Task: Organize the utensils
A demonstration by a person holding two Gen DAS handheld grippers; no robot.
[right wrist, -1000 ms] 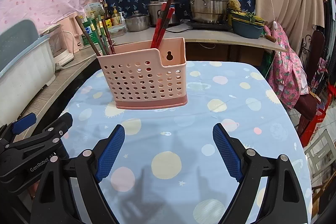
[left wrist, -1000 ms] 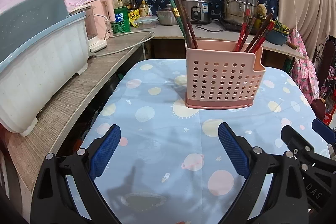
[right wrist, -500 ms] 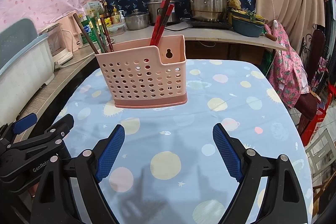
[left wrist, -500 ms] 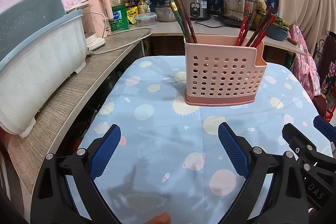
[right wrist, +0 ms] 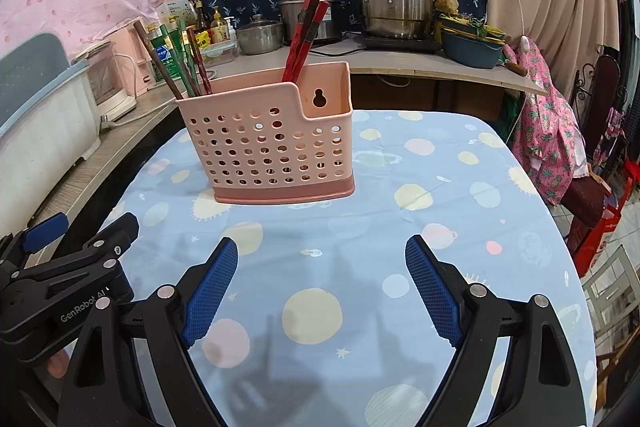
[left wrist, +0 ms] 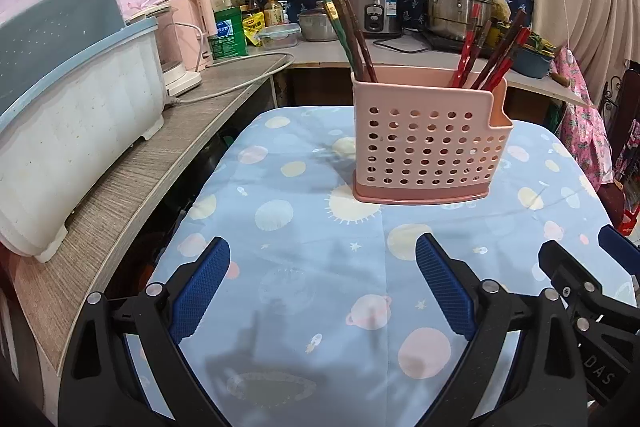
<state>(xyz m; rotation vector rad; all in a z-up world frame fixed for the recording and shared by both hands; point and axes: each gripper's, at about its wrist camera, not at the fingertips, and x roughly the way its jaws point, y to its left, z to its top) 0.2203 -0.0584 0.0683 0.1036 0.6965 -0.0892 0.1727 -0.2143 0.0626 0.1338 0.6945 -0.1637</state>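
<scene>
Chopsticks (left wrist: 352, 31) stand handle-up, leaning, in the holder (left wrist: 428, 143); both hand-held grippers (left wrist: 322, 279) (right wrist: 320, 275) gape wide, empty

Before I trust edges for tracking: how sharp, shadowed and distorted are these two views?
Left wrist view: sharp, fisheye bends the wooden counter, black vignette in corners, soft shadows of the left tool on the tablecloth. Right wrist view: equally sharp, pink basket crisp, table edges bowed, shadows below the right tool.

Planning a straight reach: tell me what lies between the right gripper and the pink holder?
Nothing: only bare tablecloth between right gripper and pink holder, in the right wrist view.
</scene>
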